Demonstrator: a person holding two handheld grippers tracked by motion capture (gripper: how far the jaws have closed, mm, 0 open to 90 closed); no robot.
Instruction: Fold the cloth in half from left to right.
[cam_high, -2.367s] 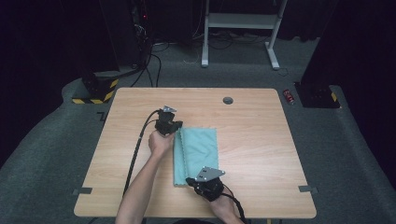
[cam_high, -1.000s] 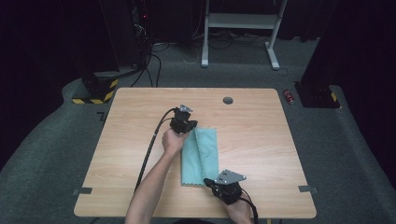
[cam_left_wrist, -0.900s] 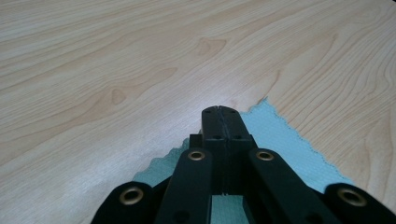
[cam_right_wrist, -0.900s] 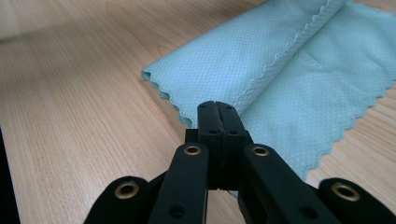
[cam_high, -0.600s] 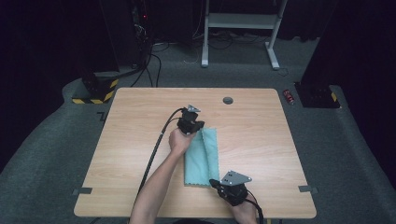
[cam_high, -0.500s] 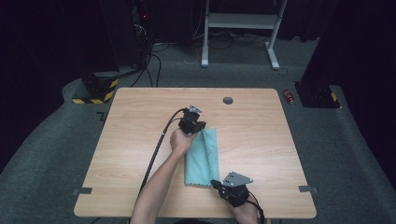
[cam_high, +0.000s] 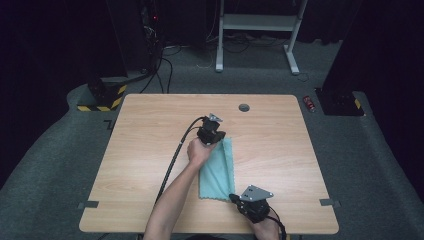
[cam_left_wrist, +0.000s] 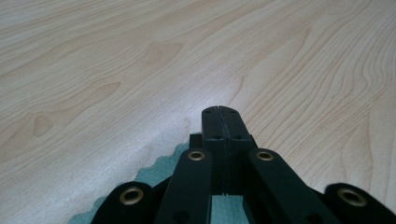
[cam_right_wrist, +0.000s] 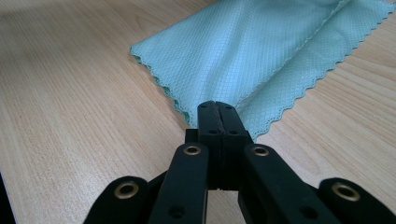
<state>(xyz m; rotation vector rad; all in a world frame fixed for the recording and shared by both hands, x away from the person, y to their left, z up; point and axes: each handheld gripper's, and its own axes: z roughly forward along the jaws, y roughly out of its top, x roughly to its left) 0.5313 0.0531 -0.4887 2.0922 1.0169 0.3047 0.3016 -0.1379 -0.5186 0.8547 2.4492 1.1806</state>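
Bright tabletop, dark surroundings, soft focus

I work in what looks like a lab or test studio, not a home. My wooden table (cam_high: 150, 150) stands alone on grey carpet (cam_high: 60, 165), with strips of tape (cam_high: 88, 204) marking the floor at its corners. Black panels close off the space around me. Behind the table, cables (cam_high: 165, 70) trail over the floor to a dark rack (cam_high: 145, 30) with small red lights, possibly computers, though it is too dim to tell. A white metal stand (cam_high: 260, 25) and a yellow-and-black striped base (cam_high: 100, 97) sit nearby.
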